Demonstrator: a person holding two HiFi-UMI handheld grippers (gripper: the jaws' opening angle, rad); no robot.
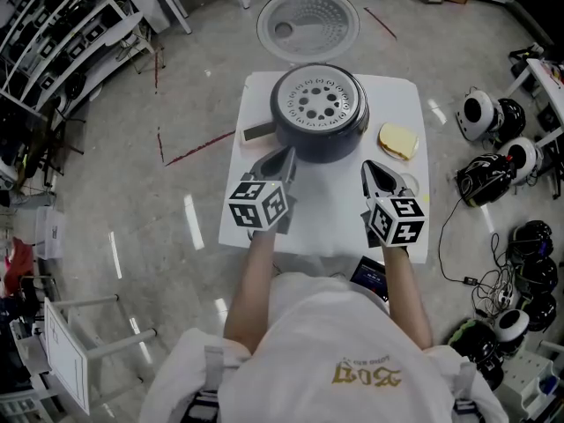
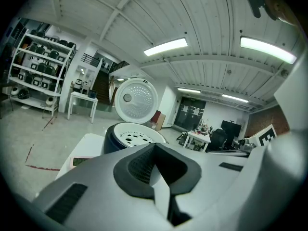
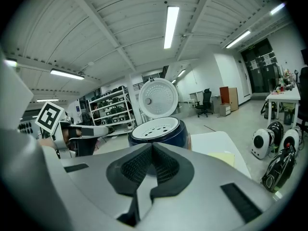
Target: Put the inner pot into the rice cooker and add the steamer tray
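Head view: the steamer tray [image 1: 317, 102] is sitting inside the rice cooker [image 1: 328, 150] on the table [image 1: 264, 218], with the left gripper [image 1: 285, 155] hovering nearer than the right gripper [image 1: 371, 167].

Left gripper view: closed, empty fingers [image 2: 137, 166] are pointing just right of the cooker.

Right gripper view: the fingers are closing on nothing, with the cooker dead ahead.

The table [image 1: 324, 214] before the rice cooker [image 1: 328, 149] is free; its open lid [image 1: 308, 23] walls the far side.
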